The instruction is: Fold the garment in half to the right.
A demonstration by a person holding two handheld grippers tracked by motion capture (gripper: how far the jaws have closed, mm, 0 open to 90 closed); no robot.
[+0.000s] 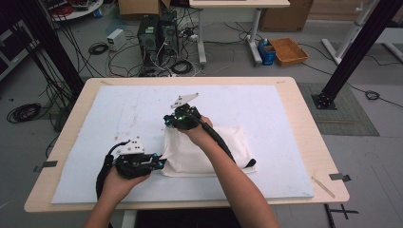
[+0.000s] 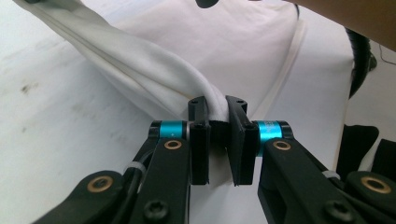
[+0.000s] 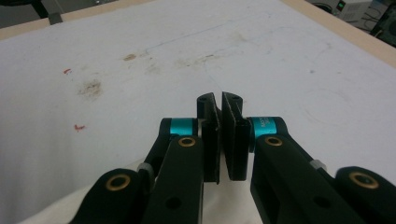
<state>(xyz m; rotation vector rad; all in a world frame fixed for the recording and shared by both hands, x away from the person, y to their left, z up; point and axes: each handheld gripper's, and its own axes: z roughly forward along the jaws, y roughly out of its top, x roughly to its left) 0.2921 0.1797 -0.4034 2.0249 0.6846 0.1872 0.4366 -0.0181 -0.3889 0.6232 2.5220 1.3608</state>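
Currently your left gripper (image 2: 218, 109) pinches the folded white cloth's (image 1: 209, 149) nine-o'clock edge taut, while your right gripper (image 3: 219, 105), jaws nearly closed, apparently grips its twelve-o'clock corner for folding.

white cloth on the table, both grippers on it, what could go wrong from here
1. The left gripper pinches only a thin bunched edge of the cloth; a hard pull might slip it free.
2. The right gripper is shut, with cloth visible just below its jaws; how much it grips is hidden, so that corner could drop.
3. The black cable lies across the cloth and may snag or drag the fold.
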